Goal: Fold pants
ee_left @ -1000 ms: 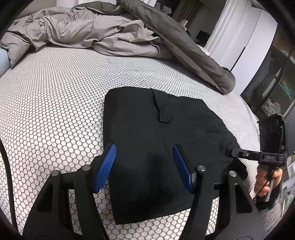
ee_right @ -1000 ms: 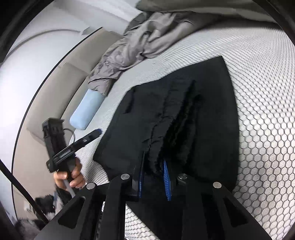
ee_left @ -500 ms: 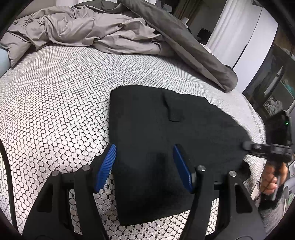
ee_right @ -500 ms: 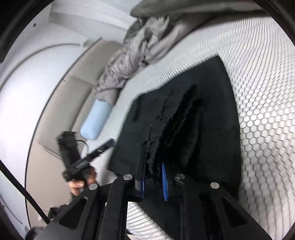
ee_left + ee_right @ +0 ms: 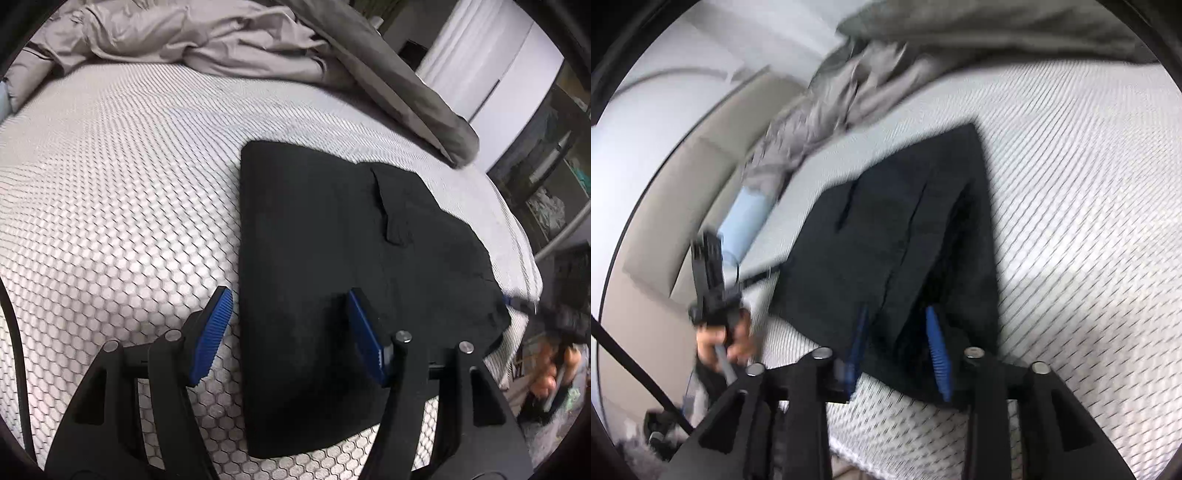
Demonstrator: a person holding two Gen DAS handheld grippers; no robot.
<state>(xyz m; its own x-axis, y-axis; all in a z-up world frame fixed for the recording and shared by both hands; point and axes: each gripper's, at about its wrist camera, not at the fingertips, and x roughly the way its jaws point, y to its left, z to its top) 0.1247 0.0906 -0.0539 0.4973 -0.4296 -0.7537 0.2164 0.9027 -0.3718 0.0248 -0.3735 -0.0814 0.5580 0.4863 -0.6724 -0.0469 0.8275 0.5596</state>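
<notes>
Black pants (image 5: 332,258) lie folded into a flat block on the white honeycomb bed cover (image 5: 110,203). My left gripper (image 5: 289,295) hovers open over their near left edge, one blue pad off the cloth and one above it. In the right wrist view the pants (image 5: 886,221) show their layered folded edge between the blue pads (image 5: 936,350) of my right gripper (image 5: 897,314). Its jaws are opening and the pads stand clear of the cloth. The hand (image 5: 724,339) that holds the left gripper shows at the left, blurred.
A crumpled grey duvet (image 5: 221,37) is heaped along the far side of the bed. A light blue pillow (image 5: 746,221) lies by the beige headboard (image 5: 683,184). A white wardrobe (image 5: 498,74) and shelves (image 5: 554,184) stand past the bed's right edge.
My right gripper, which was shut on the pants' layered edge, has let go and drawn back a little. The edge has dropped flat. The left gripper has stayed open over the pants.
</notes>
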